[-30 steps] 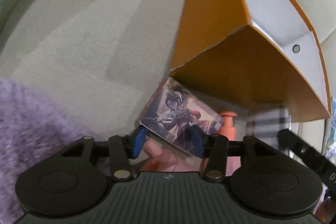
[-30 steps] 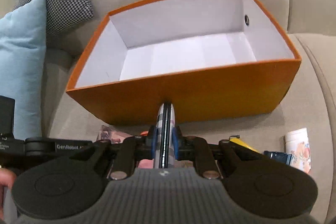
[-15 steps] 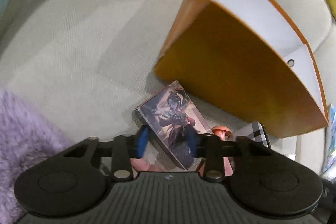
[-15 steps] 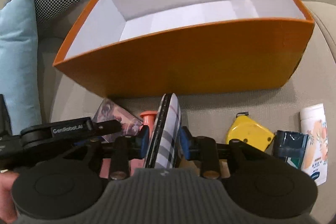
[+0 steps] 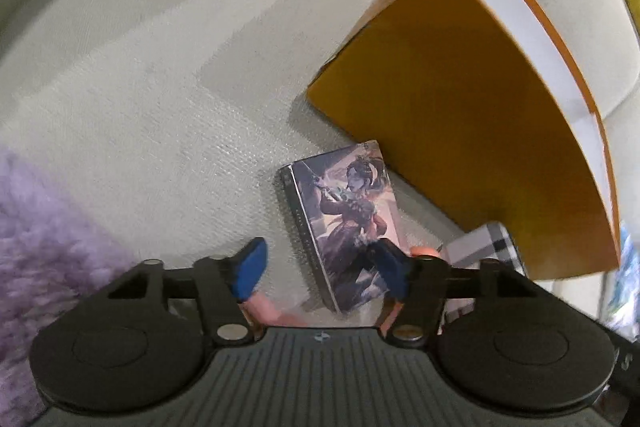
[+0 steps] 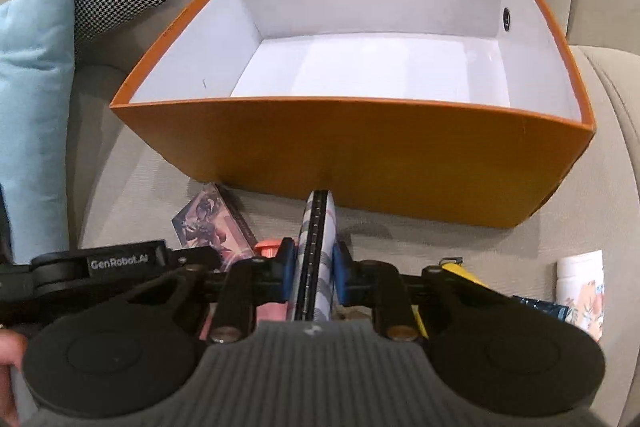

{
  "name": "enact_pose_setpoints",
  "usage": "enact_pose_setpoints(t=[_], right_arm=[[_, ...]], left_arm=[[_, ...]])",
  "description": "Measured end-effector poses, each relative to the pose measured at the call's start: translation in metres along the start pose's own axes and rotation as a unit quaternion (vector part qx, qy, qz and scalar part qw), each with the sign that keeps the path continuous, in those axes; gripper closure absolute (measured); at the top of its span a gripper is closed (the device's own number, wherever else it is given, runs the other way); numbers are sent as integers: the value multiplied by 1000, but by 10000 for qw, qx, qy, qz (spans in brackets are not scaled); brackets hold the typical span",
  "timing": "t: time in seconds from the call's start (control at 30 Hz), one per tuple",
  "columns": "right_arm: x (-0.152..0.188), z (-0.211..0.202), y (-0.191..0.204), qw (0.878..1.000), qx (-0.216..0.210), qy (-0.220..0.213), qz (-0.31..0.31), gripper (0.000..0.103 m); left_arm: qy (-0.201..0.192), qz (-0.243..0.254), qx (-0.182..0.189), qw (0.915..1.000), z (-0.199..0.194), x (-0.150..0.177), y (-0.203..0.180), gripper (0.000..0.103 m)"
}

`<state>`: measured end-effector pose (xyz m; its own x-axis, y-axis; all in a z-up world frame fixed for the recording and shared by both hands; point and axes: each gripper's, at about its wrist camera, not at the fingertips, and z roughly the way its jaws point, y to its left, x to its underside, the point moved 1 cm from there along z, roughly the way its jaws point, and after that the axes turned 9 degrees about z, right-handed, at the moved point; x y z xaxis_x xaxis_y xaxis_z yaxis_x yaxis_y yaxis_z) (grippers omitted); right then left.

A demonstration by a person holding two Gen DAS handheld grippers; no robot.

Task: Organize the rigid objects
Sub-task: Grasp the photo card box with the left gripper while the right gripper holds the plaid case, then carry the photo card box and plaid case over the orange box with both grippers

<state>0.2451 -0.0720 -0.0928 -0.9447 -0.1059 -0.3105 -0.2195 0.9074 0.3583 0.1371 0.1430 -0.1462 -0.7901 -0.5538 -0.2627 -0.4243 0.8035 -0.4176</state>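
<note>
Left gripper (image 5: 322, 273) jaws are opening around my card box (image 5: 344, 227), just before the orange box (image 6: 360, 163). Right gripper (image 6: 314, 273) closes, pinching my plaid case (image 6: 316, 251) edge-up, near that box's front wall.

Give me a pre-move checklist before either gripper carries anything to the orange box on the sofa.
1. Right gripper clamped on the plaid case: ok, jaws closing on it.
2. Left gripper holding the picture card box: not ok, jaws opening, left pad clear of it.
3. Orange box open, floor bare: ok.
4. Card box off the sofa: cannot tell.
5. Plaid case above the orange box's rim: not ok, it sits below the front wall.
</note>
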Motion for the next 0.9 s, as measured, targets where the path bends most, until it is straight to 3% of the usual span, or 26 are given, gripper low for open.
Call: enact_pose_setpoints(t=[0.2,0.27,0.37,0.53,0.67,0.77,0.9], right_arm=[[-1,-1,-10,9999,-83,0,71,82],[-1,-2,-9,10000,-67,-9,44,82],[-2,-8,-12,9999,-24,-78,124,84],[-6,-15,-23,9989,21,-267,395,85],[-17,-17,-25,9978,276,-517,325,86],[-26,-19,-28,9971,394,-586,268,86],[-27,-16,-29,9988,348,-340,96,86]], left_arm=[[-154,76,196,9997,8,2,-8,24],[-271,188,240,9992,-2,-1,-9,42],[-441,340,88,9984,-15,-2,-18,56],[-703,495,279,9959,-43,-1,-26,73],[-803,688,520,9930,-48,-1,-39,75],[-693,705,427,9942,-38,-5,-48,72],[-537,852,172,9948,-31,-10,-58,71]])
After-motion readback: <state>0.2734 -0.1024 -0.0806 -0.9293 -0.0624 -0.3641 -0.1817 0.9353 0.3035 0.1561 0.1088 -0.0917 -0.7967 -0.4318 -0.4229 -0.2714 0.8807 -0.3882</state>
